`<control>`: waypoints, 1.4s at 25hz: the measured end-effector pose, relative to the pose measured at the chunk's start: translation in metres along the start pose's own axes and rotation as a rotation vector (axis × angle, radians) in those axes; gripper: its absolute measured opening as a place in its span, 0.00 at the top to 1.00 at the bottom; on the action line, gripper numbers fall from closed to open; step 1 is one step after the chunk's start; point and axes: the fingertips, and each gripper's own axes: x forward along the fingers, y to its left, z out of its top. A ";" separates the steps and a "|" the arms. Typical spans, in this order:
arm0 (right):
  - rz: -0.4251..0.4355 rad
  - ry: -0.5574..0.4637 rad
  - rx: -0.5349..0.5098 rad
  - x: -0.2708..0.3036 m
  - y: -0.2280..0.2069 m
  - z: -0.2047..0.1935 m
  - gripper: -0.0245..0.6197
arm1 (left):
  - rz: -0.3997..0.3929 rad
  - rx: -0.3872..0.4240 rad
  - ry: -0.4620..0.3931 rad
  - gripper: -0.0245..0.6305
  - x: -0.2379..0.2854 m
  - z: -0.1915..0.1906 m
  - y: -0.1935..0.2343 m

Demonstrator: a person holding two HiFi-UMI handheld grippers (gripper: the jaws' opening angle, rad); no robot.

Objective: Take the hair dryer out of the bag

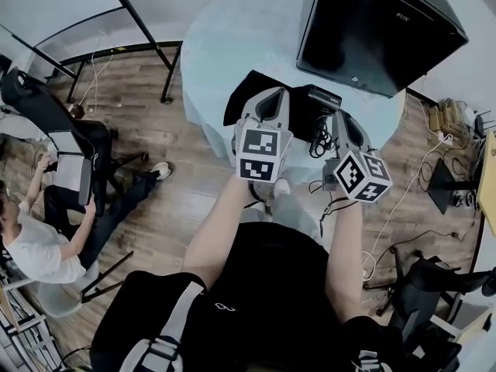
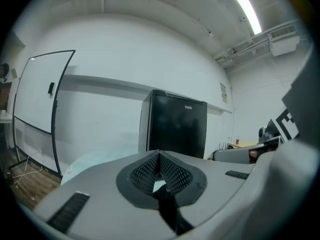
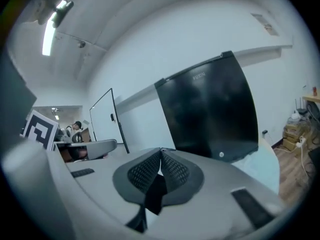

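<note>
Above the round pale-blue tabletop [image 1: 209, 45], the grey left claw [image 1: 272, 93] and right claw [image 1: 342, 116] hover pressed together and empty, probably poised to start. The black fabric bag [image 1: 235, 103] lies just beyond, the hair dryer apparently inside.

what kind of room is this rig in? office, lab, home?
Most likely an office or lab workspace, not a home: a whiteboard on a stand, a ceiling strip light with exposed conduit, and a seated person working nearby on the wood floor.

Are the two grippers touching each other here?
Apart. Head view shows the left gripper and right gripper side by side, with black cables visible between them.
</note>
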 end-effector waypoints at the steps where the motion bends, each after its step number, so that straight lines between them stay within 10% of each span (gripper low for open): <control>1: 0.014 -0.028 -0.014 0.001 0.006 0.013 0.95 | 0.007 0.004 -0.029 0.94 0.000 0.014 0.003; 14: 0.191 -0.352 -0.168 0.024 0.089 0.174 0.95 | 0.095 -0.110 -0.321 0.94 -0.010 0.159 0.040; 28: 0.101 -0.263 -0.216 0.011 0.086 0.149 0.95 | 0.000 0.010 -0.298 0.94 -0.021 0.140 0.003; 35: 0.096 -0.251 -0.272 0.010 0.088 0.144 0.95 | -0.060 -0.052 -0.266 0.94 -0.021 0.127 0.000</control>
